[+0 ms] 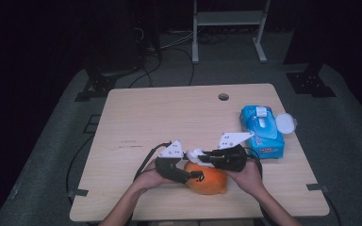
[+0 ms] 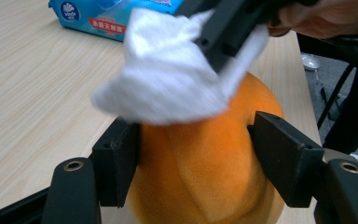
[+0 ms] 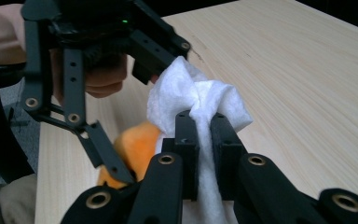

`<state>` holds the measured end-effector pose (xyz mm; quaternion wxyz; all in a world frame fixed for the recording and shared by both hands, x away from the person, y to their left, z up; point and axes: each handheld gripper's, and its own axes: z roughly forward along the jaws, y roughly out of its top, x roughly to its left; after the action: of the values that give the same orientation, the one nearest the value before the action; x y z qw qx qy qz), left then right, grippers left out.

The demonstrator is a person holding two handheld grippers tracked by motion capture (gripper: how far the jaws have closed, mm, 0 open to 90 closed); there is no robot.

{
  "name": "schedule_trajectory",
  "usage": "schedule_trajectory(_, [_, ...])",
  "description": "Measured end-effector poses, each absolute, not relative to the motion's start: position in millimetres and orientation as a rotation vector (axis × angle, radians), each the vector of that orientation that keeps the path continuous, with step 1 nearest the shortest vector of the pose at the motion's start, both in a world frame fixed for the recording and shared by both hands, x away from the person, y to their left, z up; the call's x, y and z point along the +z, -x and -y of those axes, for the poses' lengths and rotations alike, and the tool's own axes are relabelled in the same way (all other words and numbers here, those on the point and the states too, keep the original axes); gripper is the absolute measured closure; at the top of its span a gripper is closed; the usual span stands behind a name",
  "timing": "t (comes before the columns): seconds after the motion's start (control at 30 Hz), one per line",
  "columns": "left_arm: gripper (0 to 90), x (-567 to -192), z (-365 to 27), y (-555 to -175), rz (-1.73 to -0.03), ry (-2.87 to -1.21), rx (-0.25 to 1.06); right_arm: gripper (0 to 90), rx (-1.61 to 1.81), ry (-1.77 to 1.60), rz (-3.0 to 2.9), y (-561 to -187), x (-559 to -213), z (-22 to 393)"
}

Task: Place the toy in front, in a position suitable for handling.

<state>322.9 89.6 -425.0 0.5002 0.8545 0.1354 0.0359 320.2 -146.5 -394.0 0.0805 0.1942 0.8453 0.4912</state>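
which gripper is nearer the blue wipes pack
Right. The right gripper sits just left of the wipes pack; the left gripper is farther left, clamped on the orange toy.

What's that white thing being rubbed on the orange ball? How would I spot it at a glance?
Start at the wooden table and go to its near edge, where two hands meet over an orange plush ball. The white wipe sits crumpled on top of that ball, pinched in the right hand-held gripper. It is the one soft white wad there, unlike the blue wipe pack farther right.

One orange toy (image 1: 209, 180), one wipe (image 1: 196, 154), one pack (image 1: 263, 131)
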Motion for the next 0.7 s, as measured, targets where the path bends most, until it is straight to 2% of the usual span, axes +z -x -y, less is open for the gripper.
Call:
schedule_trajectory(0.17, [32.9, -428, -93, -325, -0.333, -2.061, 0.071, 82.7, 1.453, -0.677, -2.509, -327, -400, 169])
schedule_trajectory(0.3, [19.2, -428, -95, -332, -0.411, -2.019, 0.013, 82.8, 1.464, -0.742, -2.501, -325, -409, 185])
schedule_trajectory(0.37, [16.6, -433, -96, -336, -0.462, -2.009, -0.038, 82.8, 1.47, -0.75, -2.496, -323, -411, 190])
schedule_trajectory(0.4, [16.8, -435, -96, -338, -0.473, -2.0, -0.078, 82.8, 1.472, -0.753, -2.498, -322, -411, 191])
schedule_trajectory(0.43, [22.2, -435, -95, -337, -0.461, -1.996, -0.083, 82.8, 1.471, -0.751, -2.496, -321, -411, 193])
schedule_trajectory(0.57, [29.4, -429, -91, -331, -0.422, -2.028, -0.024, 82.8, 1.463, -0.734, -2.489, -318, -405, 190])
schedule_trajectory(0.7, [31.1, -425, -87, -324, -0.38, -2.054, 0.019, 82.8, 1.482, -0.651, -2.493, -312, -395, 172])
